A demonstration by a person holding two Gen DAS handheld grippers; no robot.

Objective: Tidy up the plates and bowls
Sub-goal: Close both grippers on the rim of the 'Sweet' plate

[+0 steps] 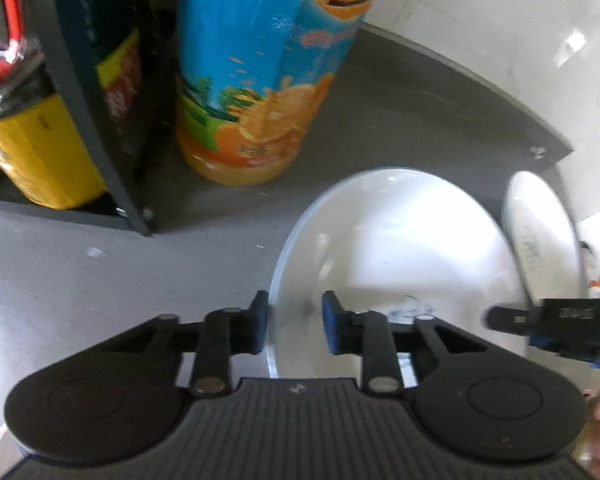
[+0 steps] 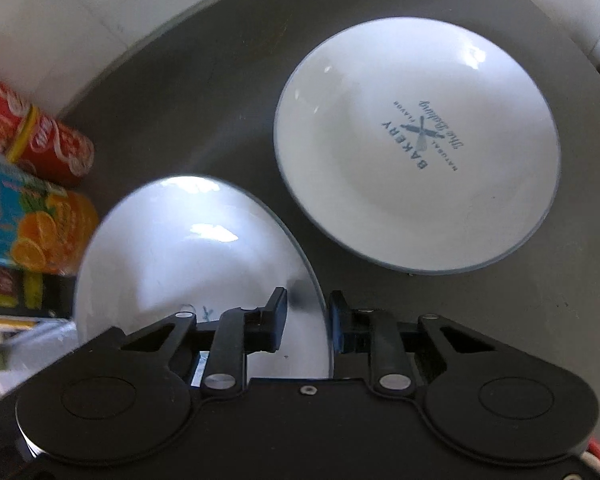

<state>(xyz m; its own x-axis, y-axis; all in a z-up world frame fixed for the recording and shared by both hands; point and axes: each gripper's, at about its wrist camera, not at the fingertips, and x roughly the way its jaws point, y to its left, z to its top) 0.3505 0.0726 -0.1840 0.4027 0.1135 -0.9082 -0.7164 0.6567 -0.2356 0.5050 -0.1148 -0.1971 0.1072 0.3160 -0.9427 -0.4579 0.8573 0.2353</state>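
My left gripper (image 1: 294, 322): fingers straddle left rim of near plate (image 1: 396, 264), gap visible, not clamped. My right gripper (image 2: 306, 324): fingers parted astride its right rim, for two-sided lift. Bakery plate (image 2: 416, 148) on tabletop (image 2: 220, 120) right of near plate: I judge it stacking target.

Grey tabletop (image 2: 204, 92), matte, scuffed with pale flecks, butting against white wall at the back. Resting flat on it toward the right: white plate (image 2: 416, 152) with thin blue rim and blue bakery print in its well. Standing further left: orange juice bottle (image 1: 256, 80) with blue label, red cola bottle (image 2: 44, 136) just behind. Black shelf frame (image 1: 112, 168) planted on the surface at far left, yellow pack (image 1: 40, 152) inside. Second plate's contact with the surface impossible to judge.
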